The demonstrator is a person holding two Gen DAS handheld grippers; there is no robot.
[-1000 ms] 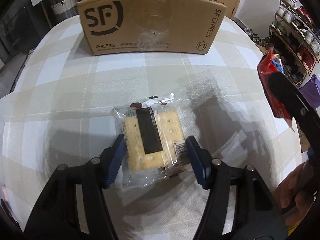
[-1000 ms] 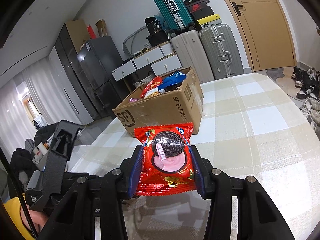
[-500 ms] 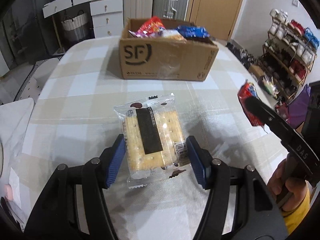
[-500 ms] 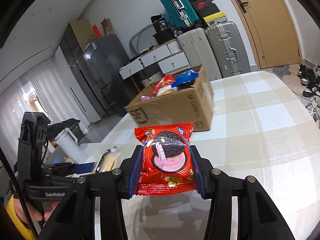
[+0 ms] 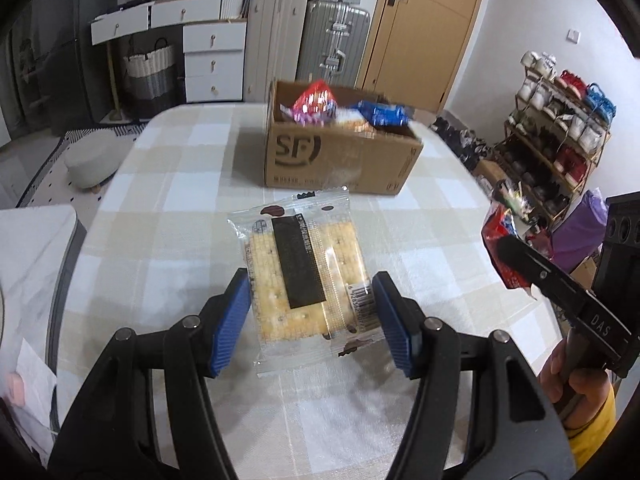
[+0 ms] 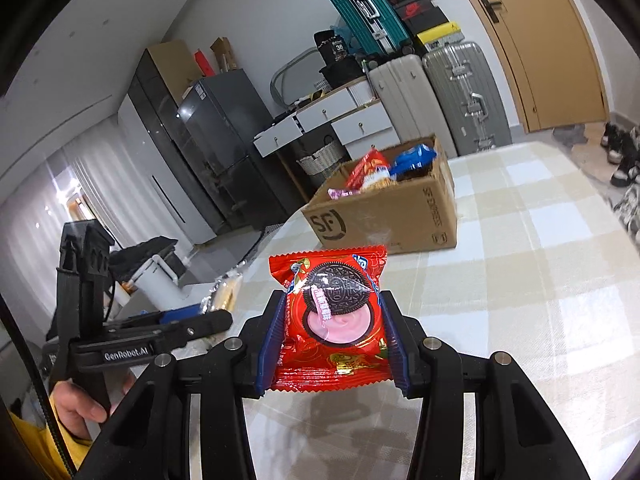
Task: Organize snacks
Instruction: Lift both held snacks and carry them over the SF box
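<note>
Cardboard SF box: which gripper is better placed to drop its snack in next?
Probably right. The right gripper holds the red cookie packet level toward the cardboard SF box; the left gripper tilts downward with its clear cracker pack.

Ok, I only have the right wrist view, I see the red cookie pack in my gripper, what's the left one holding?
Observer: The left gripper is shut on a clear cracker packet with a black label strip.
Operator: Is that packet off the table?
Observer: It appears so; it hangs between the blue pads above the checked tablecloth.
Operator: Anything on the floor left of the table?
Observer: A low grey stool stands there on a rug.
Operator: And to the right?
Observer: A shoe rack stands against the wall there.
</note>
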